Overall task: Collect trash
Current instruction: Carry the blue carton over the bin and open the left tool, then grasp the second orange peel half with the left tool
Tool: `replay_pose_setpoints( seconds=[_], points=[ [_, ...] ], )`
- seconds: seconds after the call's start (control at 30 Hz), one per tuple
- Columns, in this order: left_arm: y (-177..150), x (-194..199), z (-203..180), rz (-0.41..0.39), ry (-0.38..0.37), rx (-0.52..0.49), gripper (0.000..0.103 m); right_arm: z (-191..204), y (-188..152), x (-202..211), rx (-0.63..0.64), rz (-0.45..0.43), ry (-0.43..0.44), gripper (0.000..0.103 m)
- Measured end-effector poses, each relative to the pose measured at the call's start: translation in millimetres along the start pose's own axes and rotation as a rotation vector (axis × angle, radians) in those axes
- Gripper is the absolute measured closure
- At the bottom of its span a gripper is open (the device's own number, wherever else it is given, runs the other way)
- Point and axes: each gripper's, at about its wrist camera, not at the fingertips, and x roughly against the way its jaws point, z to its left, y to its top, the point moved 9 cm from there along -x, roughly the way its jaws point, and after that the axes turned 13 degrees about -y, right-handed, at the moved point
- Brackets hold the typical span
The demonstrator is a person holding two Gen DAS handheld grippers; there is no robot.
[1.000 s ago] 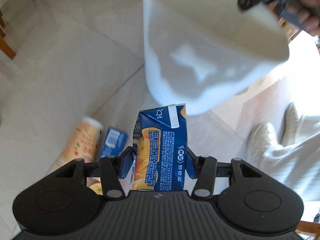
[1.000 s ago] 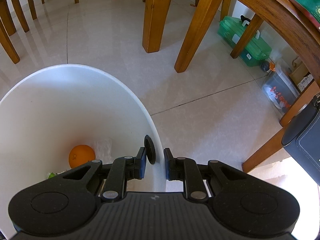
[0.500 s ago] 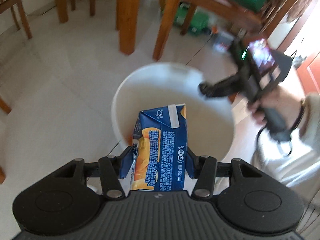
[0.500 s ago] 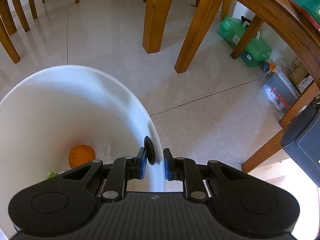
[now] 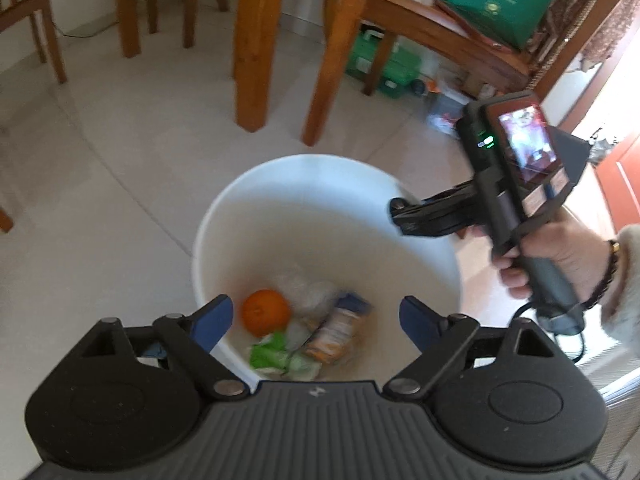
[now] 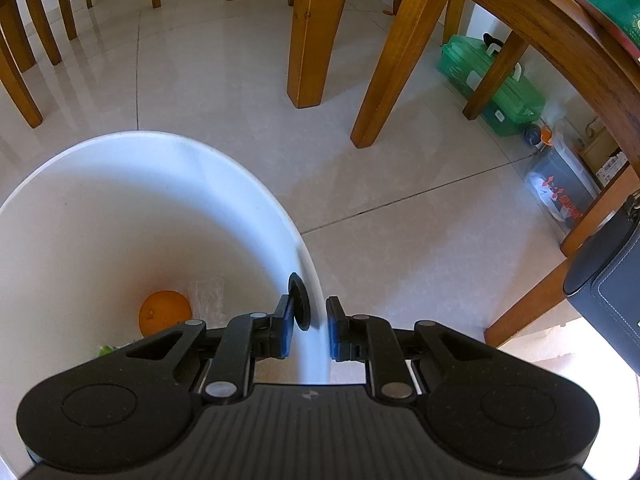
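A white bucket [image 5: 224,232] hangs tilted above the floor. My right gripper [image 6: 311,326] is shut on the white bucket's rim [image 6: 308,280]; in the left wrist view that gripper [image 5: 400,216] grips the rim from the right. Directly over the bucket's mouth, my left gripper [image 5: 316,318] stands open with nothing between its fingers. At the bottom lie a blue-and-orange juice carton [image 5: 336,328], an orange [image 5: 266,312], green leaf scraps [image 5: 272,356] and crumpled clear plastic [image 5: 308,292]. The right wrist view shows the orange [image 6: 165,313] and little else inside.
Wooden table and chair legs [image 5: 256,40] stand on the tiled floor beyond the bucket. A green plastic box [image 6: 492,84] and a clear container [image 6: 560,192] sit under the table at the right. A person's hand [image 5: 560,256] holds the right gripper.
My left gripper opened and let go of the juice carton, which dropped into the bucket. The right gripper kept its hold on the rim.
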Motion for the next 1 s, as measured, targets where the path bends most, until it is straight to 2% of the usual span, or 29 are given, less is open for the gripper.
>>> replay_pose_setpoints(
  seconds=[0.17, 0.27, 0.43, 0.6, 0.7, 0.9, 1.0],
  points=[
    [-22.1, -2.2, 22.3, 0.001, 0.069, 0.034, 0.012, -0.3, -0.1, 0.7, -0.002, 0.001, 0.001, 0.083],
    [-45.5, 2.0, 39.8, -0.004, 0.142, 0.061, 0.01, -0.4, -0.4, 0.9, -0.003, -0.001, 0.001, 0.083],
    [-94.5, 4.0, 65.9, 0.017, 0.211, 0.142, 0.009, -0.4, -1.4, 1.1, -0.002, -0.003, -0.005, 0.082],
    [-146.4, -1.0, 96.1, -0.001, 0.232, 0.291, 0.006, 0.8, -2.0, 1.7, -0.002, -0.005, -0.011, 0.082],
    [-182.1, -9.4, 116.0, -0.001, 0.276, 0.366, 0.005, 1.1, -1.9, 1.8, -0.002, -0.005, -0.011, 0.082],
    [-254.7, -34.6, 145.0, 0.073, 0.387, 0.425, 0.005, 2.3, -1.6, 1.8, -0.001, -0.007, -0.015, 0.082],
    [-282.8, -44.8, 155.4, 0.073, 0.391, 0.487, 0.005, 1.6, -1.0, 1.8, -0.002, -0.007, -0.015, 0.082]
  ],
)
